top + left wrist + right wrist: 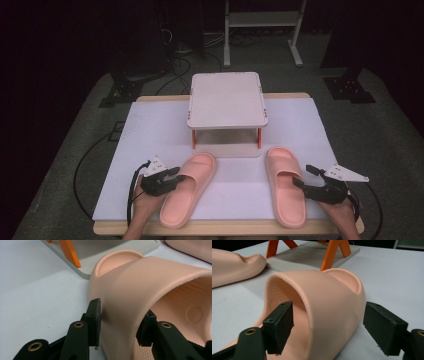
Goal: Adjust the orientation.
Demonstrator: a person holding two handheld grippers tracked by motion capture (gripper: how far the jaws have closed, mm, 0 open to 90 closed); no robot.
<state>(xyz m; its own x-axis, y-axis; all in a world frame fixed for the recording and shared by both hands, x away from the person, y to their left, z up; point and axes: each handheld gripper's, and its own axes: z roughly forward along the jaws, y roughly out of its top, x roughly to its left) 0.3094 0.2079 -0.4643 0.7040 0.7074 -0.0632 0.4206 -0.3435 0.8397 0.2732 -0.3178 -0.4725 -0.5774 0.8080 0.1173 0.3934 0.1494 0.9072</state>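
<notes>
Two pink slide slippers lie on the white table. The left slipper has its strap between the jaws of my left gripper. One pad sits close against the strap's outer side and the other is inside the slipper, and the strap is not squeezed. My right gripper stands open around the right slipper. Its one pad is inside the strap opening, and its other stands clear of the outer side.
A small two-level rack with a white top and orange legs stands just beyond the slippers' toes, its lower shelf near the left slipper. The table's front edge runs close to the heels. A metal stand is on the floor behind.
</notes>
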